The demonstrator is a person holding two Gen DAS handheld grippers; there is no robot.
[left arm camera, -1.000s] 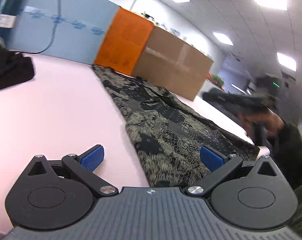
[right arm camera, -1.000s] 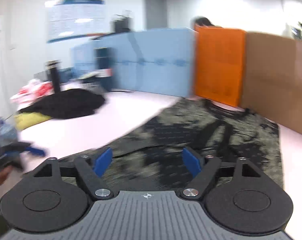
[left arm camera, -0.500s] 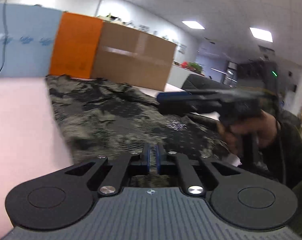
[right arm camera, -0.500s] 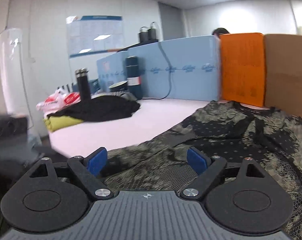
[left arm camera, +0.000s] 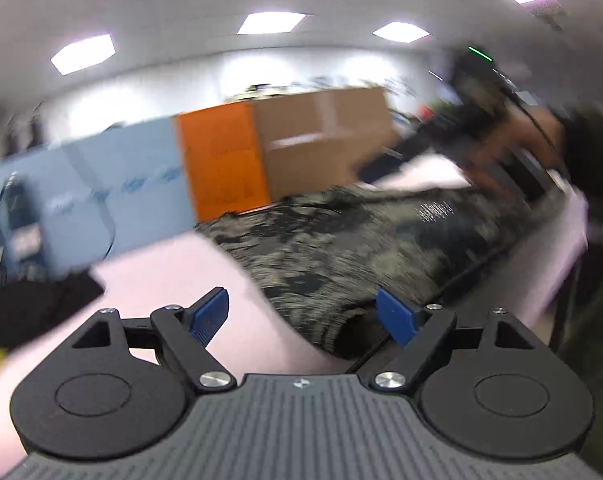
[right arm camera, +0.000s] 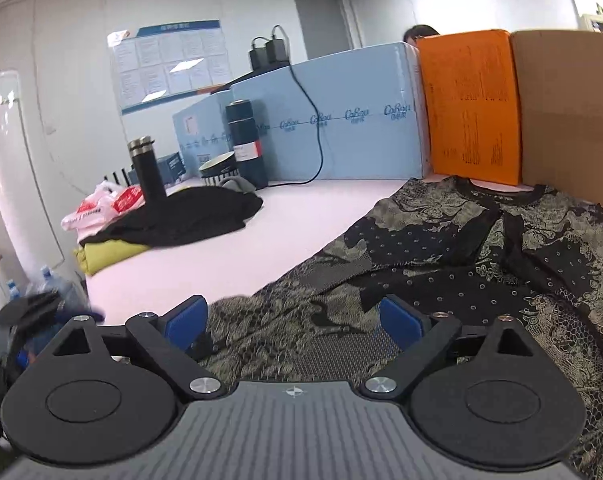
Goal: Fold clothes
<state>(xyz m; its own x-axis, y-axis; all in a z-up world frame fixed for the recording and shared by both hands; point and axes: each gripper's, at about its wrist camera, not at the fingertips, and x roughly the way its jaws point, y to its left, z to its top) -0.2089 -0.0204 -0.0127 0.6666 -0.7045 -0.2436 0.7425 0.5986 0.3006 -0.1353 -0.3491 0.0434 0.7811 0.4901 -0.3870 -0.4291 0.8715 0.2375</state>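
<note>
Right wrist view: patterned garment point(right arm camera: 441, 264) spread on pink table point(right arm camera: 229, 256); right gripper point(right arm camera: 293, 320) jaws opening above hem, grasping nothing. Left gripper point(left arm camera: 303, 314) jaws opening beside garment edge, empty.

Shirt point(right arm camera: 481, 256): black with olive-tan ornate print plus dotted black panels. Table point(right arm camera: 229, 256): pale pink. Dividers: light-blue foam board point(right arm camera: 353, 132), orange panel point(right arm camera: 469, 104), brown cardboard point(right arm camera: 569, 112). Gripper pads point(right arm camera: 187, 322): blue, on black linkages. Garment pile: black point(right arm camera: 189, 216) over yellow-green point(right arm camera: 105, 254). Flask point(right arm camera: 147, 168): black.
</note>
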